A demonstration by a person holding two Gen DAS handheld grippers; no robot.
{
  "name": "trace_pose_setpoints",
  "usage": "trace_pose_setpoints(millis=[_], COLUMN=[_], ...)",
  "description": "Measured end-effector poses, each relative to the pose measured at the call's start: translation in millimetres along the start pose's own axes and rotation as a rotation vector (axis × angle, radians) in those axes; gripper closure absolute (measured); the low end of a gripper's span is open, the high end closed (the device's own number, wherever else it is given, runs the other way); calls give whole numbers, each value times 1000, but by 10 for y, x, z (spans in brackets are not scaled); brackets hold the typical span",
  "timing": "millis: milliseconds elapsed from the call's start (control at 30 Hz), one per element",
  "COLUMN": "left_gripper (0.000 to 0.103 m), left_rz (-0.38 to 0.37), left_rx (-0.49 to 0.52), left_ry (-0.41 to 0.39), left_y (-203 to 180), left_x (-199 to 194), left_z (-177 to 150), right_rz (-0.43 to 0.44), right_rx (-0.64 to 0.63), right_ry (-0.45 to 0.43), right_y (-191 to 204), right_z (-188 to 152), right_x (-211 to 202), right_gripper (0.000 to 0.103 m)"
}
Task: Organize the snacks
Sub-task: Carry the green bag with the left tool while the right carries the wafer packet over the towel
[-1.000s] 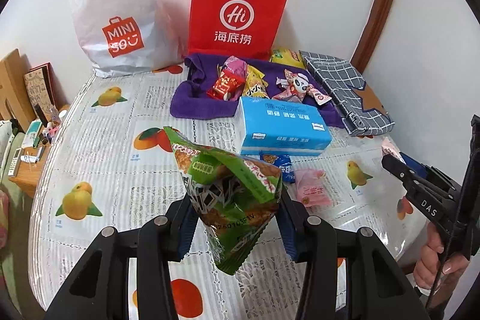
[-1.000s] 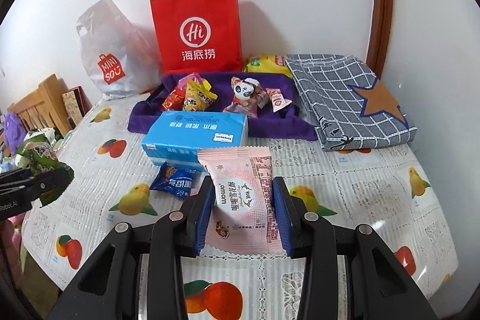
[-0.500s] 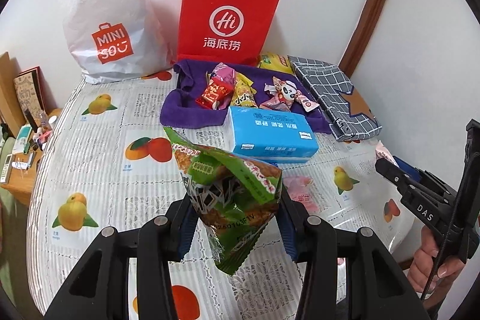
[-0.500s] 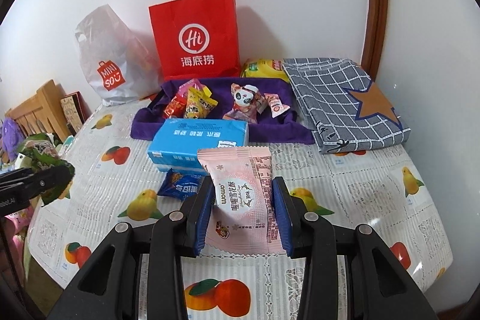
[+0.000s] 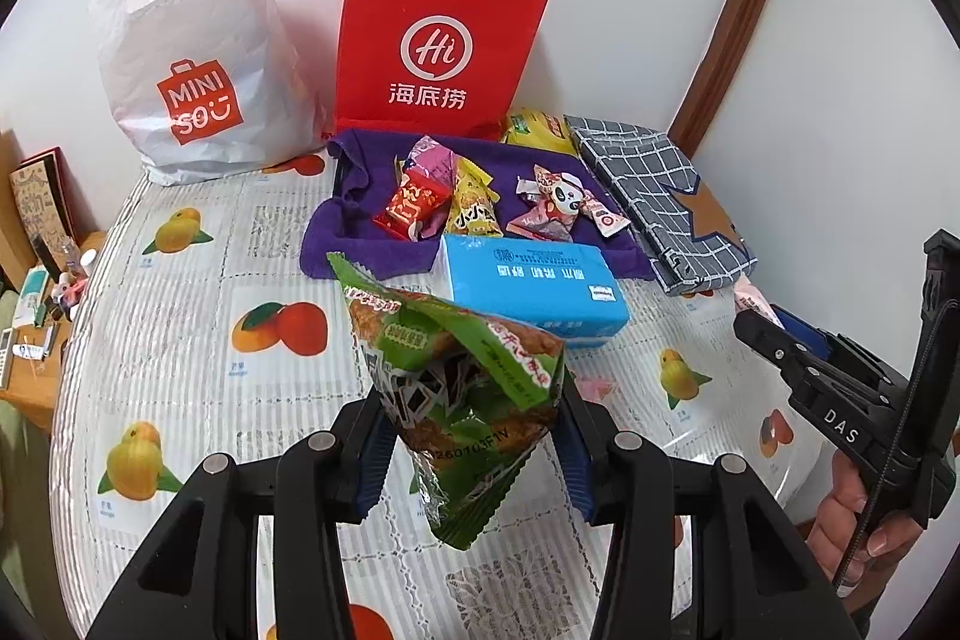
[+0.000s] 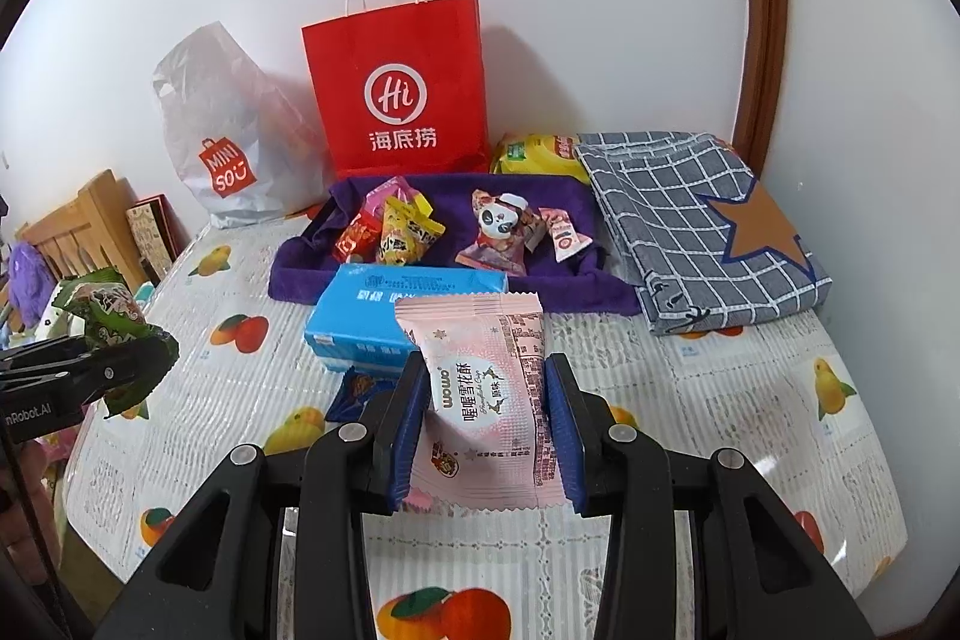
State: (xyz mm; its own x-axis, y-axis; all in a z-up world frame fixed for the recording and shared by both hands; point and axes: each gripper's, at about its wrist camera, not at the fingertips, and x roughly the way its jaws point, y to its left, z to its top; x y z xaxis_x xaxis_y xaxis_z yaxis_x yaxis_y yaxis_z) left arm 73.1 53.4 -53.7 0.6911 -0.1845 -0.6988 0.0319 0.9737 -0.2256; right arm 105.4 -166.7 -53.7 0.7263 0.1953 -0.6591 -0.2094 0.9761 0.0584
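Note:
My left gripper (image 5: 471, 451) is shut on a green snack packet (image 5: 456, 376) and holds it above the table's front; it also shows at the left of the right wrist view (image 6: 114, 340). My right gripper (image 6: 486, 424) is shut on a pink snack packet (image 6: 483, 388), held above the table. The right gripper shows at the right of the left wrist view (image 5: 828, 382). A purple cloth (image 5: 354, 238) at the back holds several small snack packets (image 5: 444, 196). A blue snack packet (image 6: 354, 391) lies on the table by the tissue box.
A blue tissue box (image 5: 534, 292) lies in front of the cloth. A red paper bag (image 5: 438, 40) and a white plastic bag (image 5: 192, 70) stand against the wall. A folded grey checked cloth (image 6: 702, 232) and a yellow packet (image 6: 540, 154) lie at the back right.
Both grippers have risen and pulled back a little from the table, each still holding its packet. The table's items look farther away.

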Motion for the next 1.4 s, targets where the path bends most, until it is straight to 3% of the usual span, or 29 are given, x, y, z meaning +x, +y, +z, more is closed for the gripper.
trace_pose_setpoints(millis=[633, 1400], left_gripper=[58, 58], left_rz=[13, 74], left_rx=[-2, -41], left_ry=[-4, -32], left_y=[87, 327], left_x=[285, 826], left_z=[552, 1494], right_rz=[25, 91], right_rx=[-61, -82], right_ry=[3, -18], right_y=[99, 96], right_z=[592, 1697], right_x=[479, 1471], right_gripper=[65, 64])
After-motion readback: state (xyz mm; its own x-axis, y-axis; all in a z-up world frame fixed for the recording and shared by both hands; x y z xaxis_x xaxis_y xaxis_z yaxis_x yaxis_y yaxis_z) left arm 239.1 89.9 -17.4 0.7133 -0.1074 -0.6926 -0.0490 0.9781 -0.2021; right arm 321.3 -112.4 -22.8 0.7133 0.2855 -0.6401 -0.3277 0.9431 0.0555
